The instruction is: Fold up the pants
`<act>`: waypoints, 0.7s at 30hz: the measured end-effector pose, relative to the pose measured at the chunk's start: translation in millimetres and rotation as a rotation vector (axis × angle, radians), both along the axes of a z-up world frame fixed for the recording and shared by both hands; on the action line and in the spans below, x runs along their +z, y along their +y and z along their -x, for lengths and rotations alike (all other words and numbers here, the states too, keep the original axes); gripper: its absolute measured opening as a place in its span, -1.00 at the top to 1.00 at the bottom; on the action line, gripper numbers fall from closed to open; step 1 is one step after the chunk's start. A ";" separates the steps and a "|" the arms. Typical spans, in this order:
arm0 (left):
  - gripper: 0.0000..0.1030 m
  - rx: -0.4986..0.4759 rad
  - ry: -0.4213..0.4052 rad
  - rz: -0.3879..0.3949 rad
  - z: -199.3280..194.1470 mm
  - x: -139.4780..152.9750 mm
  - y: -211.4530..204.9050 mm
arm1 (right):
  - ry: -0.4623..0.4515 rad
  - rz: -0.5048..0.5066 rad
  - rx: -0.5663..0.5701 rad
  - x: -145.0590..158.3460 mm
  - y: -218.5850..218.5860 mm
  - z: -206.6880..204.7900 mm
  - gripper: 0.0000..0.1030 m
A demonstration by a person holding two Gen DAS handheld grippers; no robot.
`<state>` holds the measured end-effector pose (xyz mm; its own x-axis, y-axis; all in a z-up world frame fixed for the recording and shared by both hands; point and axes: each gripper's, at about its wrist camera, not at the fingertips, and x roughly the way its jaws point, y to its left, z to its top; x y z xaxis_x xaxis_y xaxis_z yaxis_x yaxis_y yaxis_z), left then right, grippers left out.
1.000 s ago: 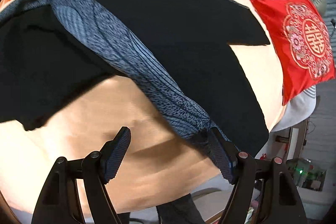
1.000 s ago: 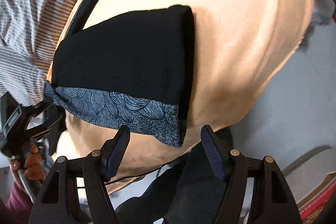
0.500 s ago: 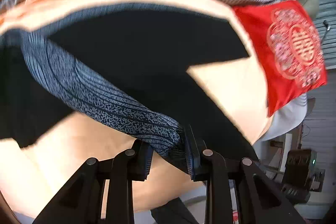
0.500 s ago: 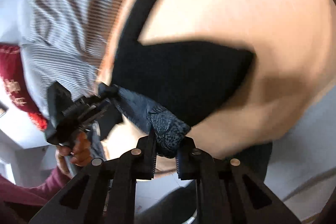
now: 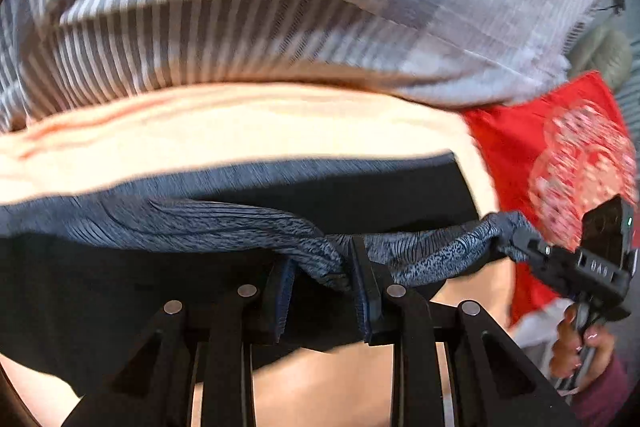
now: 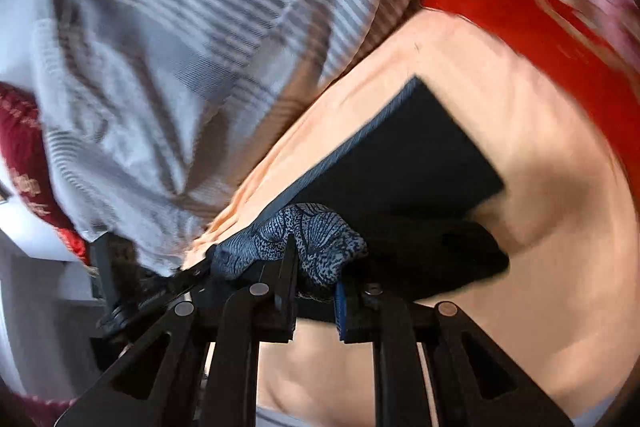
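A: Where are the pants (image 5: 392, 195), and what holds them?

B: They lie on the peach bed sheet (image 5: 240, 131), across the middle of the left wrist view, black with a blue patterned waistband (image 5: 248, 227). The left hand-held gripper (image 5: 320, 279) is clamped on a bunched part of that band at lower centre. The right hand-held gripper (image 6: 314, 283) pinches another part, seen at lower centre of its own view.

A: Why two grips on one band?

B: Probably so the edge lifts as one stretched line and can be carried over the rest of the garment, laying a straight fold.

A: What surrounds it?

B: A striped quilt (image 5: 280, 7) fills the top; a red embroidered pillow (image 5: 560, 155) sits at right, beside the pants. The fold seems unfinished.
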<state>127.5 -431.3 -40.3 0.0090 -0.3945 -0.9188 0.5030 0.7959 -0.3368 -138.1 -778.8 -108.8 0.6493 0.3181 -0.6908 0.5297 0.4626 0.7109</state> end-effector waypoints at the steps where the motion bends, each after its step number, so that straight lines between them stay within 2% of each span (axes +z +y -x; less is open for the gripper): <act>1: 0.44 0.008 -0.034 -0.036 -5.5 -0.5 -4.4 | 0.025 0.002 0.004 -6.4 -7.6 -13.3 0.69; 3: 0.44 0.015 -0.072 -0.081 -12.0 1.4 -7.4 | 0.078 0.007 0.015 -22.0 -22.3 -37.4 0.65; 5: 0.44 0.029 -0.093 -0.080 -15.6 5.3 -2.9 | 0.130 0.016 0.001 -35.5 -32.4 -50.5 0.56; 6: 0.43 0.037 -0.101 -0.091 -16.3 5.4 1.1 | 0.149 0.008 -0.015 -42.3 -37.2 -54.6 0.44; 7: 0.19 0.041 -0.107 -0.111 -16.4 3.6 4.1 | 0.166 0.000 -0.031 -47.4 -41.9 -56.7 0.31; 8: -0.34 0.045 -0.116 -0.137 -15.7 0.5 7.7 | 0.181 0.002 -0.049 -48.6 -45.5 -57.3 0.07; 9: -0.44 0.056 -0.135 -0.152 -13.9 -2.5 13.1 | 0.168 0.007 -0.063 -44.8 -49.2 -57.3 -0.05; 10: -0.44 0.067 -0.157 -0.164 -11.2 -6.1 18.5 | 0.144 0.021 -0.068 -37.7 -50.9 -55.2 -0.13; 11: -0.44 0.063 -0.154 -0.181 -8.7 -11.7 22.0 | 0.134 0.066 -0.066 -27.0 -51.9 -53.2 -0.29; 13: -0.44 0.065 -0.130 -0.229 -3.7 -28.8 24.9 | 0.159 0.214 -0.030 -7.7 -50.7 -50.8 -0.32; 15: -0.44 0.070 -0.123 -0.264 1.8 -44.9 26.1 | 0.206 0.328 0.023 -0.8 -48.4 -51.8 -0.32; 17: -0.44 0.065 -0.129 -0.310 6.7 -58.8 25.5 | 0.232 0.336 0.071 -7.3 -47.7 -56.7 -0.32; 19: -0.44 0.078 -0.123 -0.324 9.3 -68.4 24.8 | 0.250 0.323 0.088 -18.1 -50.8 -68.1 -0.28; 20: -0.44 0.087 -0.120 -0.326 9.6 -70.6 24.7 | 0.244 0.328 0.100 -22.4 -49.7 -74.8 -0.22; 21: -0.44 0.095 -0.117 -0.328 9.6 -73.0 24.5 | 0.242 0.343 0.118 -23.8 -45.8 -81.5 -0.05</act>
<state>117.9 -406.8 -113.3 0.1446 -0.0713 -0.9869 0.4414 0.8973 -0.0001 -56.6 -824.6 -132.6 0.4284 0.1056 -0.8974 0.5920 0.7175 0.3670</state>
